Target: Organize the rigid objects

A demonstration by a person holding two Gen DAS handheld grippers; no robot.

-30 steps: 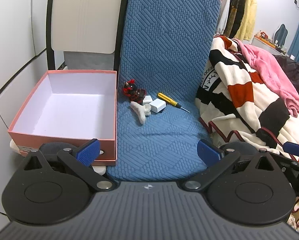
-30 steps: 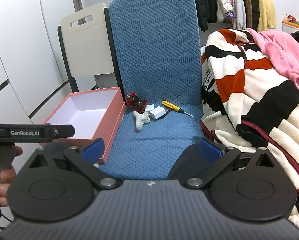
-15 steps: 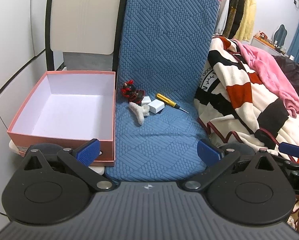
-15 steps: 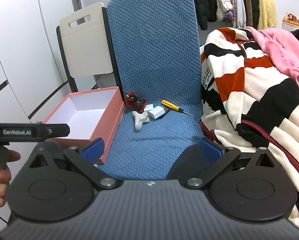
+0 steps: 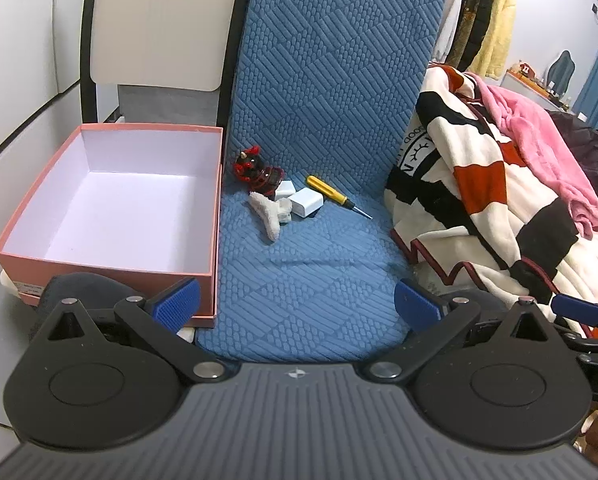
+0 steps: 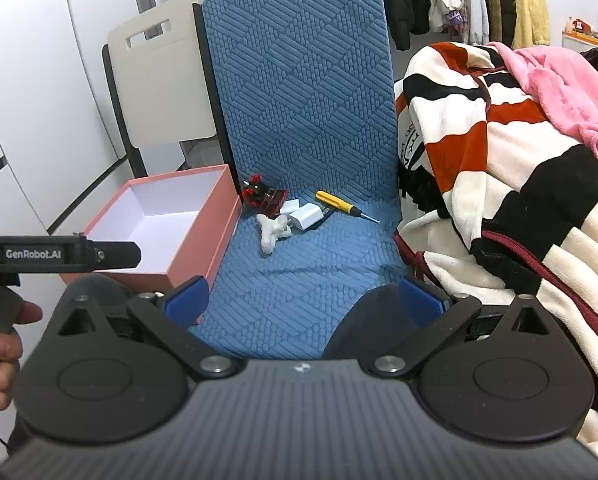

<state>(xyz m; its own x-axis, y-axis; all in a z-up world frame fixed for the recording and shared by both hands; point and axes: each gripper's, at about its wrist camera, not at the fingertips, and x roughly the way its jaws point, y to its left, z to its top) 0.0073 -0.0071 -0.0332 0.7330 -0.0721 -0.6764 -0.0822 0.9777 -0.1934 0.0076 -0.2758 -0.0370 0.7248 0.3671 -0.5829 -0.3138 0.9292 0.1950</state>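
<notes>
Left tongs (image 5: 295, 304): spread wide, empty, touching nothing, above the near edge of the blue seat cushion (image 5: 299, 280). Right tongs (image 6: 304, 300): likewise wide apart, empty. Far on the cushion, clustered: red-black figurine (image 5: 257, 170), white chargers (image 5: 305, 202), white clip (image 5: 269, 214), yellow screwdriver (image 5: 329, 192). Left: open pink box (image 5: 107, 268).
</notes>
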